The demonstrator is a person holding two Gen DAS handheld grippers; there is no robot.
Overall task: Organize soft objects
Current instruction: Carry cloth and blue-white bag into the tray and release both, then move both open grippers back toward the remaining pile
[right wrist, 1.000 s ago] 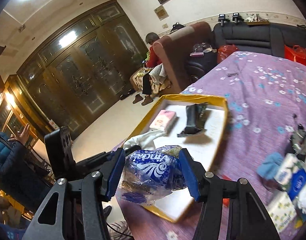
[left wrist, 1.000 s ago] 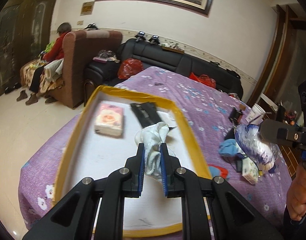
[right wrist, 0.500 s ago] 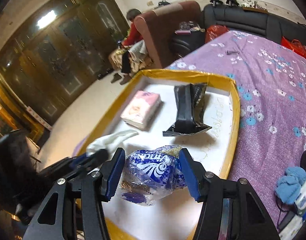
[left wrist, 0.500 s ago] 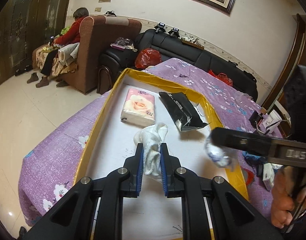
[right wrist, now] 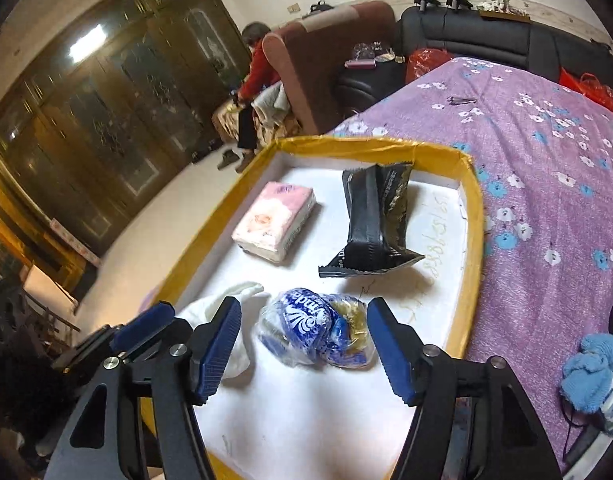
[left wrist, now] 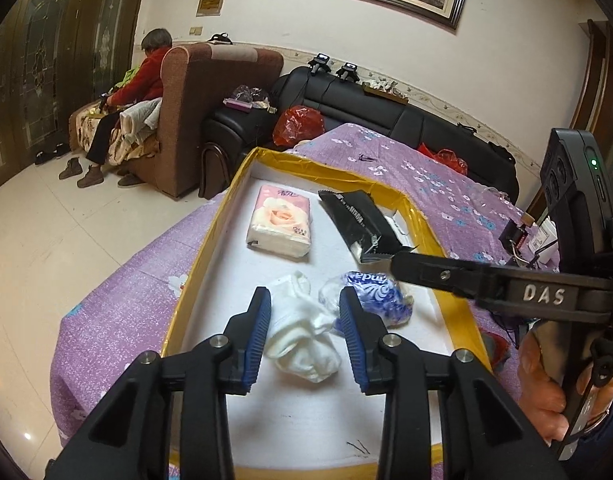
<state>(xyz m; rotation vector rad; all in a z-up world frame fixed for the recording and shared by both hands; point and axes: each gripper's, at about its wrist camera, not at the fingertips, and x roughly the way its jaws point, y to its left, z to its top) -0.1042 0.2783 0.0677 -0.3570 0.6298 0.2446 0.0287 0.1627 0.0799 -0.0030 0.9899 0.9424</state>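
Observation:
A white cloth (left wrist: 302, 334) lies in the yellow-rimmed white tray (left wrist: 210, 240), between the blue pads of my open left gripper (left wrist: 306, 332). A blue-and-clear plastic tissue packet (right wrist: 314, 328) lies on the tray floor between the wide-open fingers of my right gripper (right wrist: 306, 344); it also shows in the left wrist view (left wrist: 370, 296). A pink tissue pack (left wrist: 280, 220) and a black wrapper (left wrist: 356, 224) lie farther back in the tray. The cloth shows in the right wrist view (right wrist: 234, 304), left of the packet.
The tray sits on a purple floral tablecloth (right wrist: 546, 160). A blue knitted item (right wrist: 590, 368) and other small things lie at the table's right side. A black sofa (left wrist: 386, 112), a brown armchair (left wrist: 210, 112) and a seated person (left wrist: 142, 80) are beyond the table.
Both grippers have opened. The left let go of the white cloth and the right let go of the blue packet; both now rest on the tray floor.

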